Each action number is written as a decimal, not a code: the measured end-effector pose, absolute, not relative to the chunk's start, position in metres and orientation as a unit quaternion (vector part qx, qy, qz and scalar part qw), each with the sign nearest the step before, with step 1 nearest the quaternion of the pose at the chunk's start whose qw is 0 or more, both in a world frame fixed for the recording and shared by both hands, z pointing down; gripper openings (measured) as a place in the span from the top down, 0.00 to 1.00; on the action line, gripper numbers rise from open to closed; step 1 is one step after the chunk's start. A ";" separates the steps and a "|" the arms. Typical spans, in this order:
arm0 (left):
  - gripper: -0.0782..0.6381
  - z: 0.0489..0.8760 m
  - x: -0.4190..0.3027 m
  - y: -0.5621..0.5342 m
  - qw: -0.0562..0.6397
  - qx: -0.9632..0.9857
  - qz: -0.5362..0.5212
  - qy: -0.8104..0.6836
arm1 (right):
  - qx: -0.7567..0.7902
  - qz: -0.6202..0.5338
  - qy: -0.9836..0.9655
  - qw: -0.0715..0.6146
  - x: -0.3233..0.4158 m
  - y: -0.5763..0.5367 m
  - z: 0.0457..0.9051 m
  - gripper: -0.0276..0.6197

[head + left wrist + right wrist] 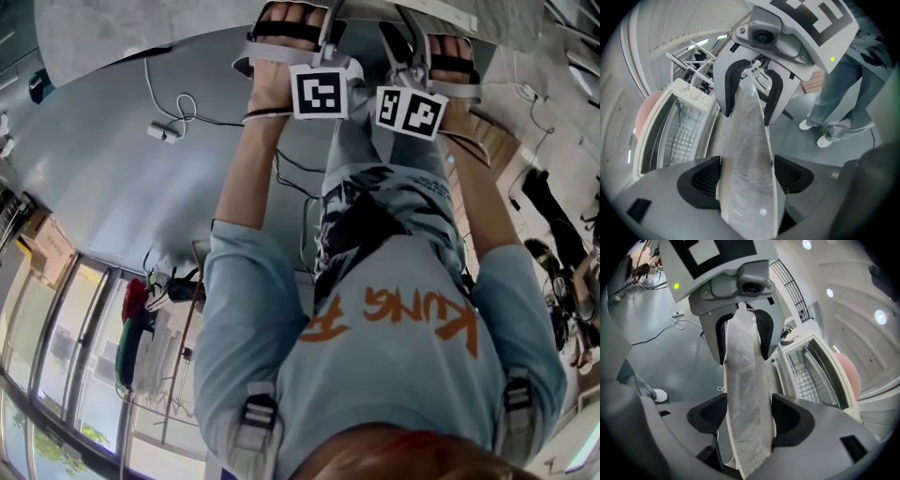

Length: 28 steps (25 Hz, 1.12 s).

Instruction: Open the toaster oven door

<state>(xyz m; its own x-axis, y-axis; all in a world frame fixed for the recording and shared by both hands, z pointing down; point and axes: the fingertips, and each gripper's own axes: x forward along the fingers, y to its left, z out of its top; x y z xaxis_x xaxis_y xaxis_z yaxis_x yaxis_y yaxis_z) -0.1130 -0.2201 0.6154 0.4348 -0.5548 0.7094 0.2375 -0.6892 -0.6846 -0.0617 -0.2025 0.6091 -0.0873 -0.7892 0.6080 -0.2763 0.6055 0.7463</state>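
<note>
A white toaster oven (679, 136) sits on its table, and its wire rack shows behind the dark door frame. The right gripper view has the oven (813, 376) at right. I cannot tell whether its door is open. A thin white marbled tabletop edge (750, 131) runs between the two grippers, which face each other. My left gripper (747, 180) stands open, straddling that edge. My right gripper (749, 420) is also open around the tabletop edge (743, 376). In the head view only their marker cubes (319, 92) show, at the top.
A pink round object (848, 376) lies behind the oven. A metal rack (693, 56) stands beyond it. The person's legs and white shoes (829, 136) are on the grey floor at right. Loose cables (173, 117) trail over the floor, and a black railing (792, 291) is further off.
</note>
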 end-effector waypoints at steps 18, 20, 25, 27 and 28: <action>0.41 0.656 -0.104 -0.223 0.429 -0.744 -0.481 0.175 | 0.389 -0.280 -0.689 0.543 -0.059 -0.199 0.655 0.45; 0.41 0.656 -0.102 -0.223 0.430 -0.744 -0.478 0.183 | 0.393 -0.281 -0.688 0.542 -0.058 -0.199 0.655 0.44; 0.41 0.664 -0.104 -0.226 0.428 -0.745 -0.467 0.208 | 0.398 -0.299 -0.678 0.540 -0.061 -0.202 0.661 0.48; 0.41 0.669 -0.103 -0.225 0.425 -0.749 -0.460 0.215 | 0.395 -0.307 -0.677 0.540 -0.061 -0.201 0.666 0.46; 0.41 0.670 -0.102 -0.224 0.424 -0.751 -0.458 0.217 | 0.393 -0.309 -0.676 0.541 -0.061 -0.200 0.667 0.46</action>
